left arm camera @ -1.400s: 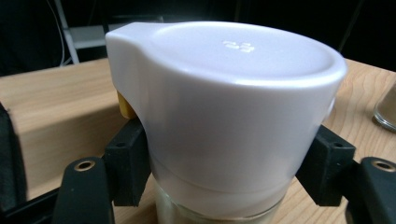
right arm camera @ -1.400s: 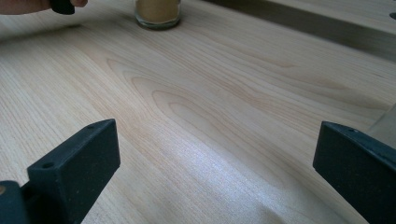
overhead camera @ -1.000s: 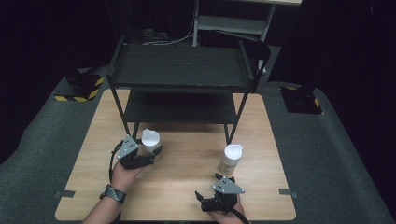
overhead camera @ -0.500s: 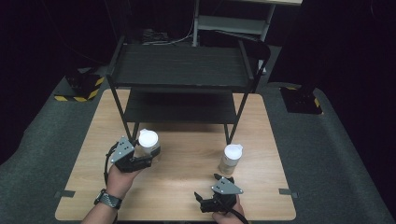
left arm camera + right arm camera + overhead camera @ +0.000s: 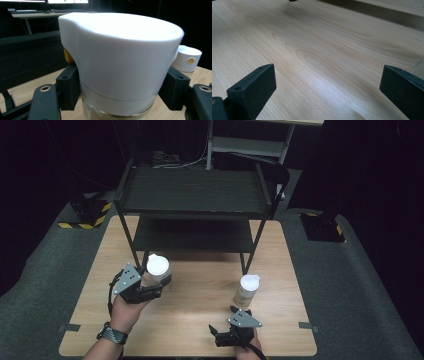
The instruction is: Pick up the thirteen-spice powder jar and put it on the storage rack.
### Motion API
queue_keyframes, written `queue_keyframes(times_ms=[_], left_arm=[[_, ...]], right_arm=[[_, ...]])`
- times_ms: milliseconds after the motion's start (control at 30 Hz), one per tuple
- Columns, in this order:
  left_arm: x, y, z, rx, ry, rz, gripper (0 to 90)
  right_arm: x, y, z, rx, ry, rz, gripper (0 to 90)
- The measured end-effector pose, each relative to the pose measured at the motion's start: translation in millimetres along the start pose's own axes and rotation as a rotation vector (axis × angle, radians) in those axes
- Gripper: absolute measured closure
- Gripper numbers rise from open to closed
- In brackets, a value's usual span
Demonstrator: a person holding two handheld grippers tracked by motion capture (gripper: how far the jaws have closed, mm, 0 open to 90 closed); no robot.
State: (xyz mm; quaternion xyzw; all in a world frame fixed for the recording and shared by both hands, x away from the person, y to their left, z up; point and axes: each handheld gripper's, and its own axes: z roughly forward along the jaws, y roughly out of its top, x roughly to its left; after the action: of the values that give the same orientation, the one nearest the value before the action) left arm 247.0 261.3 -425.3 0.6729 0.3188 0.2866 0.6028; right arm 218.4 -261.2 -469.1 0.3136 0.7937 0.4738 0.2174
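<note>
Since the earlier frame the left tool (image 5: 159, 284) has come up off the surface (image 5: 200, 320) with the white-lidded jar (image 5: 158, 268), which now sits a little higher against the front leg of the black rack (image 5: 192, 190); the right tool (image 5: 220, 336) has kept its place.

The left tool's jaws are clamped on the jar just under the lid, one on each side, as the left gripper view shows (image 5: 120, 62). The grip sits high on the jar, so the glass body hangs below; it would be wise to keep the jar upright and lift slowly so it does not swing or slip.

The right tool rests near the surface's front edge with its jaws wide apart over bare wood, nothing between them.

The second jar (image 5: 247, 290) stands on the surface just beyond the right tool, toward the right edge. The rack's leg is near the lifted jar, so the path up to a shelf should probably clear the leg first.
</note>
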Motion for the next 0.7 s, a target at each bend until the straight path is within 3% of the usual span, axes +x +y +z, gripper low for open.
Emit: queue_keyframes(times_ms=[467, 700], left_arm=[[-7.2, 24.1, -7.8, -0.053, -0.016, 0.025, 29.9], [-8.1, 34.6, -10.6, -0.066, -0.022, 0.019, 29.9]], right_arm=[[0.7, -0.3, -0.5, -0.001, -0.012, 0.018, 0.0], [0.7, -0.8, -0.7, -0.003, -0.012, 0.019, 0.0]])
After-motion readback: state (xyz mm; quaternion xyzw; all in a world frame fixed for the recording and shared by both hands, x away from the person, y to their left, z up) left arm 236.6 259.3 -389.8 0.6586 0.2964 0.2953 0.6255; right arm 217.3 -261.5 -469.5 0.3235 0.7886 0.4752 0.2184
